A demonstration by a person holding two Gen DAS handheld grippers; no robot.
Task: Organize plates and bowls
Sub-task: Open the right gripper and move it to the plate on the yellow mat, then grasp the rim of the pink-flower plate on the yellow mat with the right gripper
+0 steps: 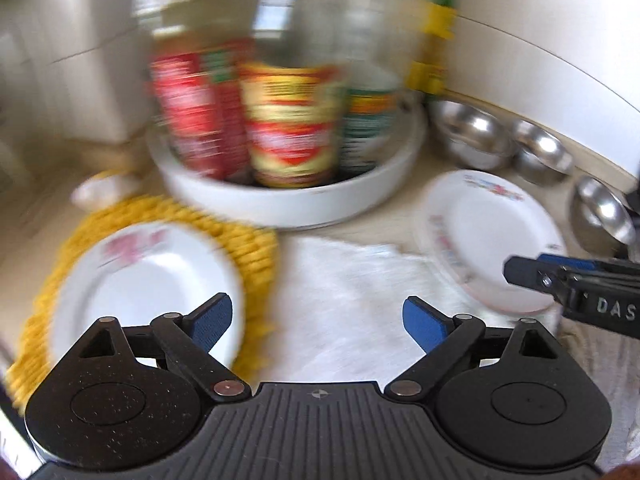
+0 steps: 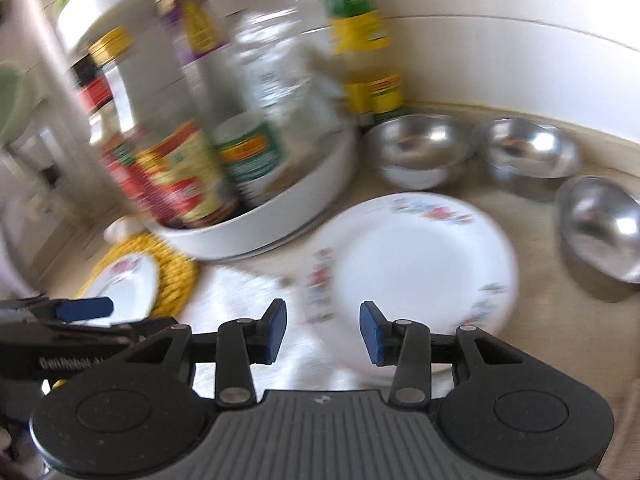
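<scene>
A white floral plate [image 1: 144, 276] lies on a yellow woven mat [image 1: 256, 256] at the left; it also shows as the plate [image 2: 124, 288] on the mat [image 2: 176, 276] in the right wrist view. A stack of floral plates [image 1: 492, 232], [image 2: 420, 268] rests at the right. Three steel bowls [image 2: 416, 152], [image 2: 524, 152], [image 2: 600, 224] line the back wall. My left gripper [image 1: 318, 326] is open above the white cloth [image 1: 352, 300], nothing between its fingers. My right gripper [image 2: 323, 332] is open over the near rim of the plate stack, holding nothing.
A white round tray [image 1: 288, 204] with several jars and bottles stands behind the plates, close to both. A small white dish [image 1: 104, 192] sits left of it. The tiled wall [image 2: 500, 60] closes off the back. Everything is motion-blurred.
</scene>
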